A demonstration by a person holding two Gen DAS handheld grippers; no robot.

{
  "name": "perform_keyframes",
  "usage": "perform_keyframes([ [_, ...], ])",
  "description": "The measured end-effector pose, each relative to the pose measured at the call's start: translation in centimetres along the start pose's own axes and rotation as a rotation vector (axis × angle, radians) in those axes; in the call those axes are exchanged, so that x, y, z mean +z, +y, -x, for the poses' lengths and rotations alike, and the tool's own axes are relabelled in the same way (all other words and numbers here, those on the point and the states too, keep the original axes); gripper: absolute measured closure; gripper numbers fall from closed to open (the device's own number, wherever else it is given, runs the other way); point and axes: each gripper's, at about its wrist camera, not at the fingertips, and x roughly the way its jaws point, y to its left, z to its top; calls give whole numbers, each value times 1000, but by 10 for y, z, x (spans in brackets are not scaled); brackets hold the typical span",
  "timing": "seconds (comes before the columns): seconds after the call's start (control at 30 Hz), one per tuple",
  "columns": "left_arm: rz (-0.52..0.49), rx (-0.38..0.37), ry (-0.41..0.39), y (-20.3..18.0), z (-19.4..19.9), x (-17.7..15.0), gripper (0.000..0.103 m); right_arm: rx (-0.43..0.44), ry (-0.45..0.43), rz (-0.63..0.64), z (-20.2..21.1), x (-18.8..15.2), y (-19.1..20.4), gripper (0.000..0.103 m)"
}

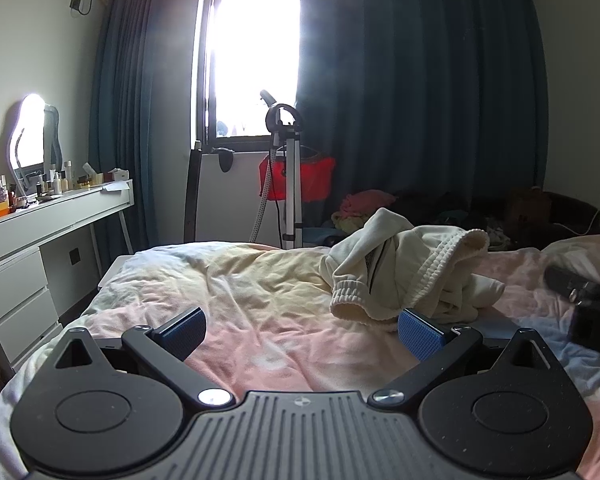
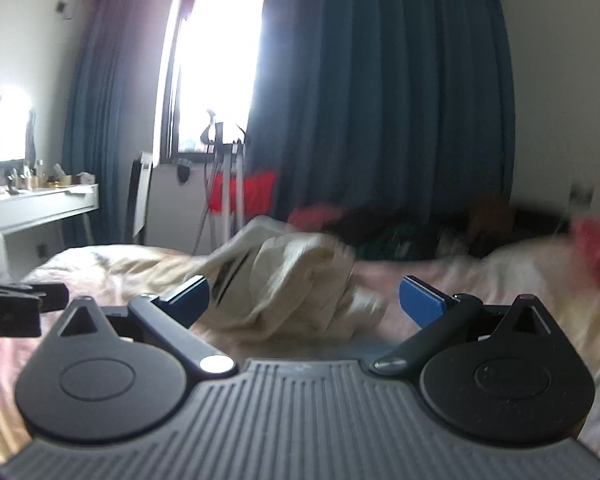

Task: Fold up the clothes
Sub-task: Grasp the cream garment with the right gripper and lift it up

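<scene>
A crumpled cream garment (image 1: pixel 404 268) with ribbed cuffs lies in a heap on the bed's pink and yellow duvet (image 1: pixel 236 280). My left gripper (image 1: pixel 302 330) is open and empty, low over the duvet, with the garment just beyond its right finger. My right gripper (image 2: pixel 304 300) is open and empty, with the same cream garment (image 2: pixel 296 280) right ahead between its fingers, apart from them. The right wrist view is blurred. The right gripper's body shows at the right edge of the left wrist view (image 1: pixel 588 308).
A white dressing table (image 1: pixel 40 224) with a mirror and bottles stands left of the bed. A garment steamer stand (image 1: pixel 288 168) is by the window. A pile of coloured clothes (image 1: pixel 364 208) lies beyond the bed. A pillow (image 1: pixel 576 248) lies at the right.
</scene>
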Motion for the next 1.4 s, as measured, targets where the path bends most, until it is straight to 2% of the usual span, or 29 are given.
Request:
perform_keyframes([
  [0.13, -24, -14, -20, 7, 10, 3, 0, -13, -143, 46, 18, 14, 8, 0],
  [0.2, -34, -2, -36, 12, 14, 5, 0, 14, -155, 19, 12, 23, 5, 0],
  [0.27, -14, 21, -39, 20, 14, 8, 0, 52, -134, -31, -4, 30, -2, 0],
  [0.4, 52, 34, -26, 38, 9, 15, 0, 19, -29, 16, -77, 29, -12, 1],
  [0.47, 77, 41, -14, 46, 5, 16, 0, -3, 27, 48, -116, 25, -18, 8],
  [0.5, 89, 46, -7, 50, 3, 16, 0, -13, 54, 65, -136, 24, -21, 24],
  [0.53, 93, 47, -6, 52, 2, 15, 0, -38, 84, 73, -155, 19, -25, 36],
  [0.63, 76, 43, -16, 55, -3, 13, 0, -62, 167, 78, -208, 5, -38, 36],
  [0.77, 28, 57, -40, 51, -20, 8, 0, -93, 206, -3, -253, -7, -48, 38],
  [0.87, 78, 97, -103, 46, -34, -4, 0, -125, 175, 1, -278, -14, -45, 40],
  [0.9, 82, 89, -106, 42, -40, -8, 0, -143, 175, -6, -286, -16, -43, 41],
  [0.97, 55, 46, -116, 34, -52, -15, 0, -147, 184, -82, -300, -17, -51, 51],
  [1.0, 38, 40, -119, 29, -58, -18, 0, -138, 187, -107, -302, -13, -54, 58],
  [1.03, 22, 41, -117, 23, -64, -21, 0, -129, 191, -131, -303, -8, -56, 82],
  [1.07, 11, 36, -116, 19, -67, -23, 0, -120, 194, -155, -305, -4, -59, 87],
  [1.1, 1, 31, -115, 15, -70, -25, 0, -111, 197, -178, -306, 1, -61, 87],
  [1.23, -44, 4, -99, 0, -76, -34, 0, -55, 80, 36, -258, 27, -39, 88],
  [1.4, -137, -33, -70, -21, -70, -47, 0, 35, -73, 130, -167, 64, -17, 88],
])
